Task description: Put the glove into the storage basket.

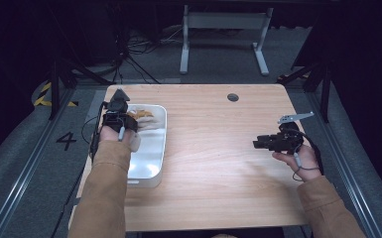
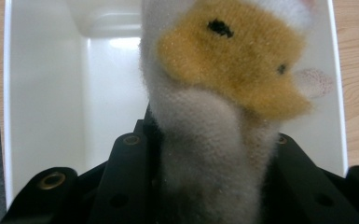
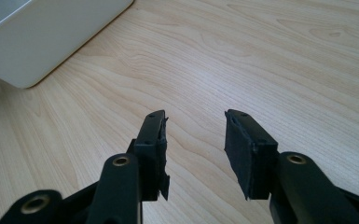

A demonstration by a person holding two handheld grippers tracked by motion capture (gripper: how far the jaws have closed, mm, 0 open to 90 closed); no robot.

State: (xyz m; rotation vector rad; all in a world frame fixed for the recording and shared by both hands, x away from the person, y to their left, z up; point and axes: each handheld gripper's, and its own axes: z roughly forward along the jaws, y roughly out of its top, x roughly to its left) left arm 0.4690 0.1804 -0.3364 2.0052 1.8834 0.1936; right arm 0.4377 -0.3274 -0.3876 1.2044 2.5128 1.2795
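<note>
White bin (image 2: 42,93) walls surround the plush toy (image 2: 224,84); table (image 1: 218,148) beside it.

Left black two-jaw gripper (image 1: 120,119) sits at 10 o'clock, forearm in tan sleeve (image 1: 104,188) reaching toward 12, jaws clamped on something soft. Right black two-jaw gripper (image 1: 260,143) at 3 o'clock points toward 9, jaws apart, nothing between them.

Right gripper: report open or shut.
Open. The right gripper has its jaws apart over bare table, nothing between them.
</note>
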